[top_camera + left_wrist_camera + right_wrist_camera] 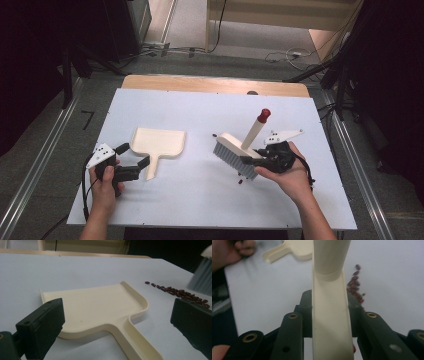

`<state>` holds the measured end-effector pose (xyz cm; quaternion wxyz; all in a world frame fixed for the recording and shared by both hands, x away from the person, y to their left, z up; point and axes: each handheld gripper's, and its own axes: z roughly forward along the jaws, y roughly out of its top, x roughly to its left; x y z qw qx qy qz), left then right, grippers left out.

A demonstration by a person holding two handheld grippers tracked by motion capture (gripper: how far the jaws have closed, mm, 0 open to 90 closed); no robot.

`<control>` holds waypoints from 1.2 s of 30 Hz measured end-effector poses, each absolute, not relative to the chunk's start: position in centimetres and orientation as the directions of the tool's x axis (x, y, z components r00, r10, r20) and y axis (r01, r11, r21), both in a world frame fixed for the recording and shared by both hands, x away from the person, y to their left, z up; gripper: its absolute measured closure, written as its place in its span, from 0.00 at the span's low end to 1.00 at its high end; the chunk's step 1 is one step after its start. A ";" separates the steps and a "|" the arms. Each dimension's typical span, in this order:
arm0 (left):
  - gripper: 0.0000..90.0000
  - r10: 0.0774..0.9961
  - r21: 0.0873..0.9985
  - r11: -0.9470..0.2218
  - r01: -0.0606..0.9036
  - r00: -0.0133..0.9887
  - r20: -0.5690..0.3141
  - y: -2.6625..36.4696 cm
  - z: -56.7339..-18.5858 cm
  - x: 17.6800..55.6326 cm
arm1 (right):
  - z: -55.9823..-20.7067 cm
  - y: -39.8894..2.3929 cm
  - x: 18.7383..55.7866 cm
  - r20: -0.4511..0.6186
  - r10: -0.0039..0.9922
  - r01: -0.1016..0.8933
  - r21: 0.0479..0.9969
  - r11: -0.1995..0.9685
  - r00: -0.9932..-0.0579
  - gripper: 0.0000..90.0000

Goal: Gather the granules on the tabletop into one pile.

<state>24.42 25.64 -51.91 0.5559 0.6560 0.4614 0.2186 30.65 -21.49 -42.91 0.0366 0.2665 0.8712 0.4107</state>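
Brush (239,150), its bristles hiding some beans (180,293), sits pinched in right gripper (260,159); left gripper (134,159) spread.

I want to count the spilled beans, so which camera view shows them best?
The left gripper view: the beans lie in a clear row on the table beside the dustpan. The right gripper view shows some beans past the brush. The high view shows only a few dark specks.
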 end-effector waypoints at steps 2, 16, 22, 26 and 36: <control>0.00 0.849 0.931 0.043 0.362 0.478 -0.225 25.6 -51.9 24.4 | -43.0 -21.8 30.2 0.142 0.430 0.392 0.719 0.574 -0.892 0.72; 0.00 0.855 0.933 0.027 0.360 0.475 -0.208 25.5 -51.9 24.3 | -46.2 -23.4 33.0 0.240 0.207 0.316 0.661 0.681 -0.948 0.72; 0.00 0.854 0.932 0.029 0.361 0.476 -0.211 25.5 -51.9 24.4 | -46.2 -22.9 34.9 0.199 0.197 0.280 0.666 0.692 -0.960 0.72; 0.00 0.852 0.933 0.030 0.360 0.479 -0.212 25.5 -51.9 24.4 | -46.2 -22.5 36.0 0.217 0.192 0.289 0.651 0.702 -0.957 0.72; 0.00 0.852 0.933 0.030 0.359 0.479 -0.212 25.5 -51.9 24.4 | -46.1 -21.9 38.0 0.201 0.232 0.307 0.652 0.693 -0.952 0.72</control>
